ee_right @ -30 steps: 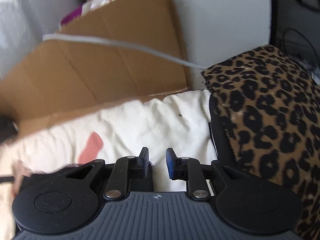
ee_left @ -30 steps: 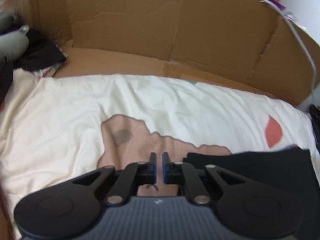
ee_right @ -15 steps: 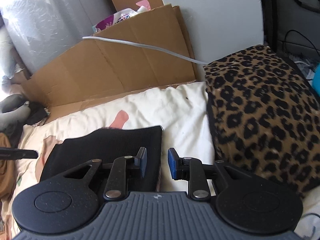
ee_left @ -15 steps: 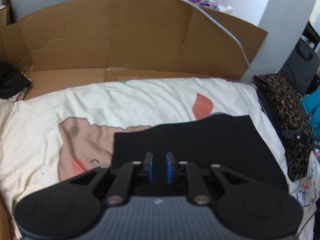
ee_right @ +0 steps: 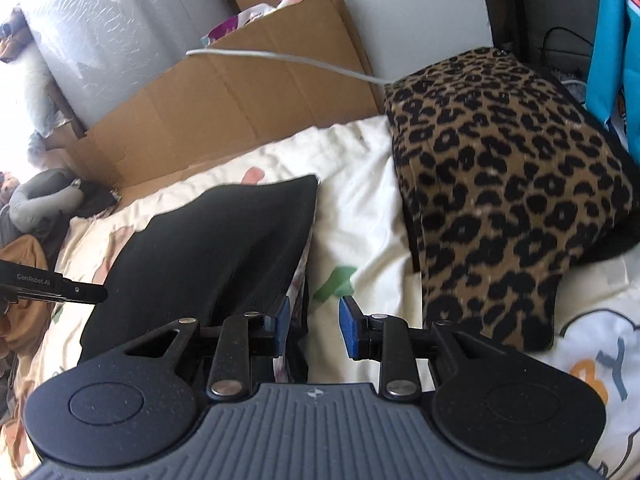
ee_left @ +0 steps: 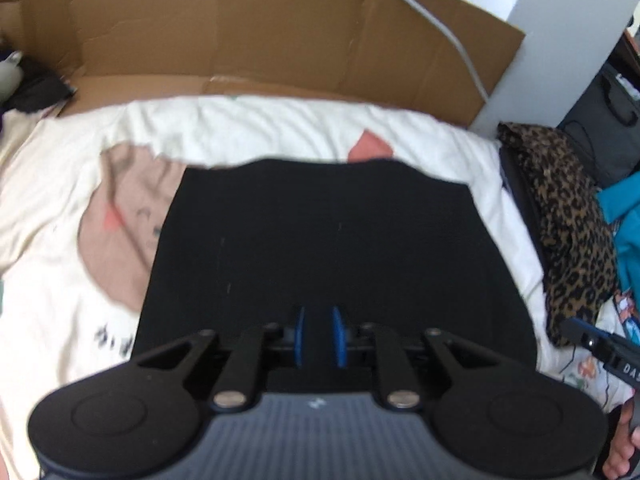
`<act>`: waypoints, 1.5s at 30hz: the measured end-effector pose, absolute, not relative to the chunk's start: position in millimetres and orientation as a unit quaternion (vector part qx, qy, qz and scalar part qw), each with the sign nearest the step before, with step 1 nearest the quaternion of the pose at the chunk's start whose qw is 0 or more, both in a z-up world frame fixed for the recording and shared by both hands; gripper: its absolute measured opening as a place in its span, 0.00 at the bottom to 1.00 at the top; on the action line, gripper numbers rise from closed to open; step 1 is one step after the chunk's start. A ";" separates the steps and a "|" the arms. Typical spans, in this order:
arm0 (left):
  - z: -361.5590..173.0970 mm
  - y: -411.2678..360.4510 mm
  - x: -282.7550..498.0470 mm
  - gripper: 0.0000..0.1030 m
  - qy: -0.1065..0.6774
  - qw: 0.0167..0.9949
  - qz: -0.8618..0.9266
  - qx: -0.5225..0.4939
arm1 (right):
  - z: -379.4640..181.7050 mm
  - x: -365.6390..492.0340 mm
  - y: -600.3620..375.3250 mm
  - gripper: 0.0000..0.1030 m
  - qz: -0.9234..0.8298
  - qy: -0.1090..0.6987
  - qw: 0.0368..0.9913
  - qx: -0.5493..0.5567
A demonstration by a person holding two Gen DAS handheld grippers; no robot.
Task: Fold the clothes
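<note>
Cream bedding printed with soft pastel shapes (ee_left: 48, 216) covers the bed, and flattened brown cardboard sheets (ee_left: 248, 28) stand along its far edge.

From the left wrist camera, the left claw (ee_left: 318, 336) hovers over a folded black knit garment (ee_left: 320, 240) that lies flat on the bedding straight ahead of and beneath its tips. Its blue-padded fingers (ee_left: 299, 334) stand a narrow way apart with only a bare gap showing between them, so this claw is released and grasps nothing. Well off to its right a leopard-print fabric bundle (ee_left: 568, 216) rests at the bed's edge, with teal cloth (ee_left: 624, 208) beyond it. A thin grey cable (ee_left: 436, 20) runs across the cardboard ahead. The tip of the other tool pokes in at the lower right.

From the right wrist camera, the right claw (ee_right: 313, 326) has its jaws opening, with white bedding (ee_right: 360, 200) in the gap and no fabric pinched. The black garment (ee_right: 208, 248) lies ahead and to its left, its near corner just beside the left finger (ee_right: 280, 314). The leopard bundle (ee_right: 500, 184) sits close ahead to the right. At far left the left tool's black tip (ee_right: 52, 282) reaches over the garment's far side.
</note>
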State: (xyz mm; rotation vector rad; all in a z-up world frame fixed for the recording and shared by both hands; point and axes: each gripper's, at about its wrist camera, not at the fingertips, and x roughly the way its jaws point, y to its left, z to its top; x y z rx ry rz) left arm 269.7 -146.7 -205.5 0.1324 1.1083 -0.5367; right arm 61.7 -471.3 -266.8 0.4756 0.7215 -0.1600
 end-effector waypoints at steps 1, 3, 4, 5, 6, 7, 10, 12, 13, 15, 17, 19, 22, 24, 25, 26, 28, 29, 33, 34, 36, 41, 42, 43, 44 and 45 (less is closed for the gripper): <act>-206.0 -144.5 265.2 0.16 0.519 0.815 -0.247 0.067 | -269.0 59.7 -470.3 0.28 -0.076 0.351 0.904 0.233; -206.6 -140.0 257.8 0.17 0.521 0.816 -0.239 0.078 | -273.6 55.7 -468.2 0.28 -0.070 0.355 0.901 0.240; -206.8 -137.4 255.2 0.18 0.523 0.816 -0.234 0.081 | -275.7 53.0 -465.9 0.28 -0.066 0.356 0.900 0.241; -207.3 -134.5 252.8 0.19 0.526 0.815 -0.229 0.082 | -277.3 50.8 -463.6 0.28 -0.062 0.357 0.901 0.240; -207.8 -131.6 250.3 0.21 0.529 0.814 -0.224 0.083 | -278.6 49.1 -461.5 0.28 -0.059 0.358 0.900 0.240; -208.2 -128.6 247.2 0.23 0.533 0.813 -0.217 0.085 | -279.9 47.5 -459.5 0.28 -0.056 0.359 0.900 0.241; -211.4 -121.8 238.5 0.24 0.539 0.813 -0.198 0.093 | -287.8 50.9 -454.8 0.34 -0.045 0.365 0.895 0.252; -214.4 -117.0 234.0 0.26 0.547 0.811 -0.187 0.087 | -292.5 55.4 -447.5 0.39 -0.038 0.375 0.894 0.242; -216.2 -113.9 232.5 0.28 0.554 0.809 -0.179 0.079 | -294.8 57.7 -442.9 0.40 -0.031 0.381 0.894 0.235; -220.5 -107.2 230.6 0.28 0.572 0.802 -0.160 0.063 | -300.3 61.2 -435.6 0.40 -0.027 0.395 0.889 0.232; -225.5 -103.2 229.5 0.29 0.585 0.796 -0.145 0.060 | -306.3 64.0 -432.0 0.39 -0.033 0.405 0.882 0.239; -230.6 -103.0 227.0 0.34 0.589 0.794 -0.131 0.076 | -309.0 65.4 -431.0 0.35 -0.039 0.409 0.879 0.240; -237.0 -103.3 224.6 0.35 0.598 0.787 -0.124 0.089 | -310.2 65.5 -430.9 0.15 -0.042 0.417 0.880 0.224; -238.9 -101.8 222.0 0.35 0.603 0.782 -0.131 0.083 | -309.1 64.2 -433.8 0.11 -0.038 0.415 0.881 0.225; -240.0 -101.0 219.7 0.36 0.604 0.781 -0.134 0.085 | -308.0 64.0 -434.8 0.10 -0.038 0.414 0.882 0.222; -241.1 -100.1 217.4 0.36 0.606 0.779 -0.137 0.087 | -306.0 63.7 -434.4 0.09 -0.038 0.411 0.885 0.215; -243.7 -98.3 214.1 0.37 0.608 0.776 -0.137 0.095 | -301.4 64.9 -434.9 0.08 -0.044 0.404 0.889 0.210; -244.7 -96.7 213.7 0.37 0.609 0.776 -0.133 0.096 | -299.1 65.5 -435.1 0.08 -0.046 0.401 0.891 0.208; -245.3 -90.6 214.7 0.37 0.610 0.778 -0.124 0.086 | -285.1 70.4 -438.4 0.07 -0.055 0.387 0.900 0.196; -245.5 -90.1 214.9 0.37 0.610 0.778 -0.125 0.086 | -282.0 70.2 -439.1 0.07 -0.059 0.383 0.901 0.193; -246.1 -88.5 215.5 0.37 0.610 0.778 -0.126 0.085 | -277.5 69.2 -441.4 0.07 -0.067 0.379 0.902 0.193; -245.7 -80.1 213.7 0.37 0.611 0.778 -0.121 0.081 | -280.6 55.2 -460.5 0.08 -0.111 0.373 0.888 0.244; -245.3 -80.0 212.1 0.37 0.608 0.779 -0.125 0.089 | -282.1 50.5 -465.9 0.08 -0.119 0.370 0.884 0.260; -244.8 -80.0 210.6 0.37 0.605 0.780 -0.128 0.098 | -284.8 45.0 -470.7 0.08 -0.116 0.367 0.878 0.285; -244.9 -80.1 209.8 0.37 0.603 0.780 -0.131 0.104 | -287.6 41.1 -472.3 0.10 -0.112 0.365 0.874 0.301; -245.1 -80.0 209.4 0.37 0.601 0.780 -0.133 0.107 | -290.4 37.3 -473.7 0.10 -0.107 0.363 0.869 0.317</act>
